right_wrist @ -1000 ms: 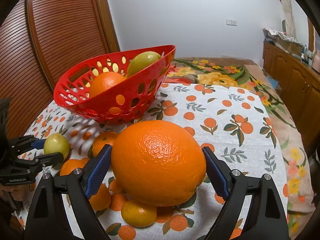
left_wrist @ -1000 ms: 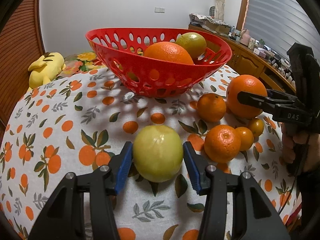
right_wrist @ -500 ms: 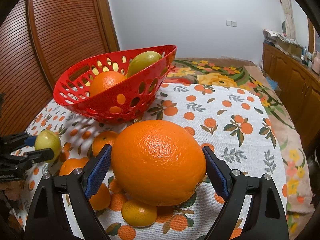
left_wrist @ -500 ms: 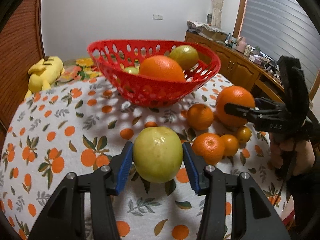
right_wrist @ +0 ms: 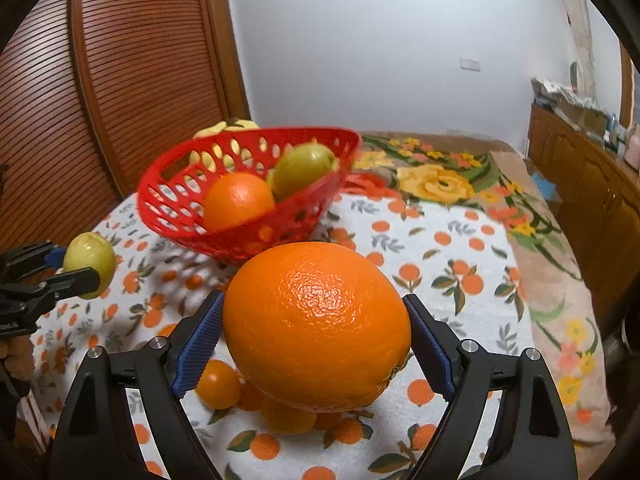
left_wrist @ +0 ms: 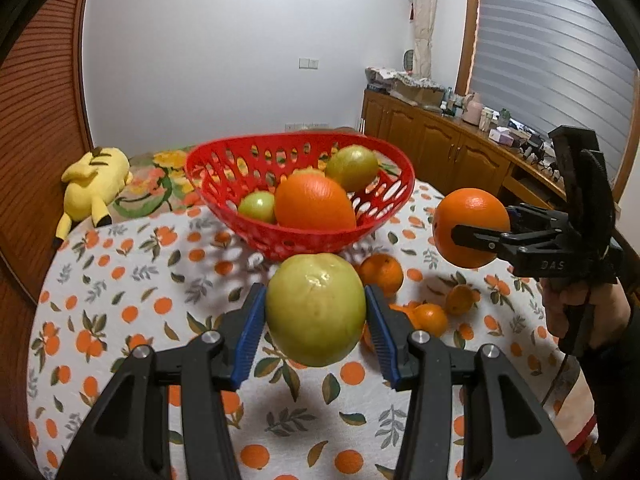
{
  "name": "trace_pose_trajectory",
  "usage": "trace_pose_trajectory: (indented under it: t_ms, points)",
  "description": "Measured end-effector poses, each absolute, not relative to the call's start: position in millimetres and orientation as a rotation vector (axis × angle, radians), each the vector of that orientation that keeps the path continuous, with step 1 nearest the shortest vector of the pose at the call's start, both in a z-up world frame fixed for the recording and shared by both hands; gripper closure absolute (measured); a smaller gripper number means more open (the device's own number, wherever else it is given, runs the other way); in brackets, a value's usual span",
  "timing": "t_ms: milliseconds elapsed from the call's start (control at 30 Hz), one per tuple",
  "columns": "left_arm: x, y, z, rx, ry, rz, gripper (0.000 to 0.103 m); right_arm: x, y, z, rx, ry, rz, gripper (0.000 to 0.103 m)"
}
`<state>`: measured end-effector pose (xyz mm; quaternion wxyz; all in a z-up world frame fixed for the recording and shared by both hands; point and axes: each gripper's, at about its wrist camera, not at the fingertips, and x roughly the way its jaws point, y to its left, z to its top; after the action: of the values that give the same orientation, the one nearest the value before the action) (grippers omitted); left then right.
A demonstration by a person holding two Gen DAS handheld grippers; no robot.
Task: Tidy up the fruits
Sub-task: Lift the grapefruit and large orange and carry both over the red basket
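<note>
My left gripper (left_wrist: 316, 320) is shut on a yellow-green apple (left_wrist: 315, 309) and holds it in the air above the table, in front of the red basket (left_wrist: 394, 196). My right gripper (right_wrist: 316, 328) is shut on a large orange (right_wrist: 317, 324), also lifted, to the right of the basket (right_wrist: 160, 196). The basket holds an orange (left_wrist: 314, 202) and two green fruits (left_wrist: 352, 168). Each gripper shows in the other's view: the right one with the orange (left_wrist: 472, 227), the left one with the apple (right_wrist: 90, 259).
Several small mandarins (left_wrist: 382, 274) lie on the orange-patterned tablecloth (left_wrist: 120, 280) between basket and grippers. A yellow plush toy (left_wrist: 94, 178) lies at the far left beyond the table. Wooden cabinets (left_wrist: 440, 144) stand to the right.
Both grippers have risen from the table with their fruit. The apple and the large orange, resting on the cloth one second ago, now hang above it, and the basket looks lower.
</note>
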<state>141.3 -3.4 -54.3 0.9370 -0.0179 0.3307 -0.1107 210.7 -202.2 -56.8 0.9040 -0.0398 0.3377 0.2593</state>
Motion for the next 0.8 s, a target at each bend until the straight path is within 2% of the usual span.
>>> trace_pose_trajectory:
  t_ms: [433,800]
  points:
    - [138,1,-26,-0.017,0.622,-0.219,0.055,190,-179,-2,-0.116,0.610,0.630,0.014]
    - [163,15,-25,-0.031,0.620,-0.217,0.055,215,-159,3,-0.156,0.617,0.656,0.014]
